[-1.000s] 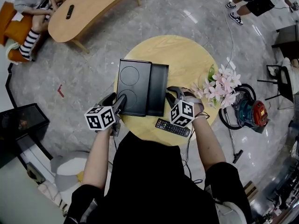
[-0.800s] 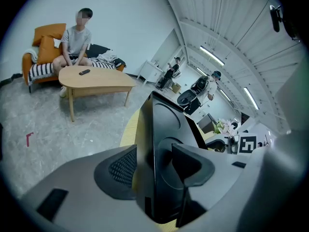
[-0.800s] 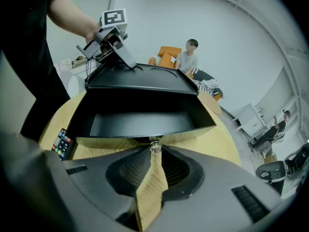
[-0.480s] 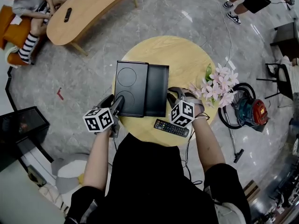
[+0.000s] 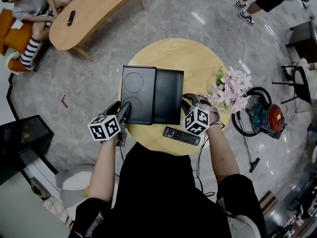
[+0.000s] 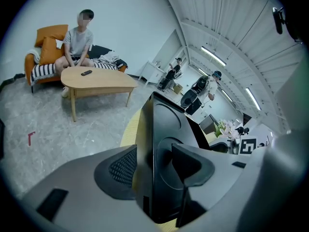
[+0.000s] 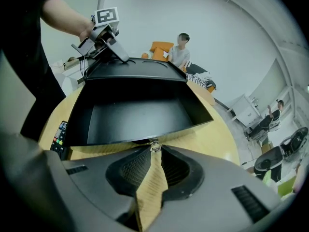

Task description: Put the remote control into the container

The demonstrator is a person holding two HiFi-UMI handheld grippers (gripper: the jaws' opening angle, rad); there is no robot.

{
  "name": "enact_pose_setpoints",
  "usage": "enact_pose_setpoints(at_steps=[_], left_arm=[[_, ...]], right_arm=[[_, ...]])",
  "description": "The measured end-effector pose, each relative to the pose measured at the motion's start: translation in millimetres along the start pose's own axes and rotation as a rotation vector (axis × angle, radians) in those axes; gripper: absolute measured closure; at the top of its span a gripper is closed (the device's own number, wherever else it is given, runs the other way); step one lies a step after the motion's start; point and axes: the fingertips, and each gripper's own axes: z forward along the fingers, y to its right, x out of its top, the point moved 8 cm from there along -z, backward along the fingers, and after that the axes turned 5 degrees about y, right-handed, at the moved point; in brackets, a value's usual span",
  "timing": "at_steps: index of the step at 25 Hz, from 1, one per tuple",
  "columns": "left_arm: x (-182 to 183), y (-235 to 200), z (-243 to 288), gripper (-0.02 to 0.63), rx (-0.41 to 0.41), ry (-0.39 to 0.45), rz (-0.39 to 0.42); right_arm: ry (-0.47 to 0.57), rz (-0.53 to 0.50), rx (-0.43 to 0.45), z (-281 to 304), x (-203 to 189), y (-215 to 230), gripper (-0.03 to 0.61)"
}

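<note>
The remote (image 5: 183, 136) lies flat on the round wooden worktop (image 5: 190, 58), close to its near edge. It is outside the container (image 5: 168, 97), just in front of that box's near wall and slanted to it. It is a slim black bar with rows of small buttons, a few of them coloured, and nothing rests on it. In the head view the marker cube of my right gripper (image 5: 187, 101) hangs over the strip between the remote's right end and the tray. I cannot tell whether anything there touches the remote.

The container is a shallow black tray, open on top and bare inside. A flat black cover (image 5: 138, 93) with two pressed circles meets its left side. My right gripper's jaws are drawn nearly together, their tips pinching a small metal tab (image 7: 154, 145) on the tray's right wall. My left gripper (image 5: 126, 108) is clamped on the cover's near left corner, with the black panel edge-on between its pads.

Pink flowers (image 5: 230, 90) crowd the worktop's right edge, just beyond my right gripper. Beside them a red and teal vacuum cleaner (image 5: 265, 119) stands on the grey floor (image 5: 89, 78). Well apart, a long wooden table (image 5: 94, 9) carries a small dark thing, and a person (image 5: 29, 4) sits behind it on an orange sofa (image 5: 12, 31).
</note>
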Motion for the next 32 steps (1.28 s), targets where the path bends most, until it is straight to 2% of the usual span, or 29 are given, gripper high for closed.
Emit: enact_pose_setpoints(at_steps=[8, 12, 15, 19, 24, 28, 30, 32], left_arm=[[-0.1, 1.2, 0.6, 0.385, -0.002, 0.002, 0.0], [-0.5, 0.5, 0.9, 0.385, -0.002, 0.005, -0.003], [-1.1, 0.4, 0.7, 0.385, 0.0, 0.007, 0.001], [0.0, 0.5, 0.6, 0.385, -0.008, 0.012, 0.008], [-0.8, 0.9, 0.8, 0.385, -0.014, 0.021, 0.036], [5.4, 3.8, -0.6, 0.387, -0.021, 0.024, 0.087], [13.2, 10.5, -3.9, 0.397, -0.031, 0.062, 0.119], [22.8, 20.6, -10.0, 0.434, -0.049, 0.125, 0.153]], right_arm=[[-0.018, 0.016, -0.02, 4.0, -1.8, -1.7, 0.505], [-0.007, 0.048, 0.019, 3.0, -3.0, -3.2, 0.5], [-0.007, 0.039, 0.012, -2.5, -4.7, -4.5, 0.5], [0.025, 0.124, -0.011, -14.0, -3.8, -0.9, 0.5], [0.128, 0.208, -0.099, -39.7, 7.5, 3.4, 0.5], [0.288, 0.355, -0.16, -67.2, 25.7, 7.3, 0.5], [0.373, 0.436, -0.177, -80.3, 32.1, 6.3, 0.501], [0.439, 0.493, -0.194, -92.5, 35.9, 4.6, 0.502]])
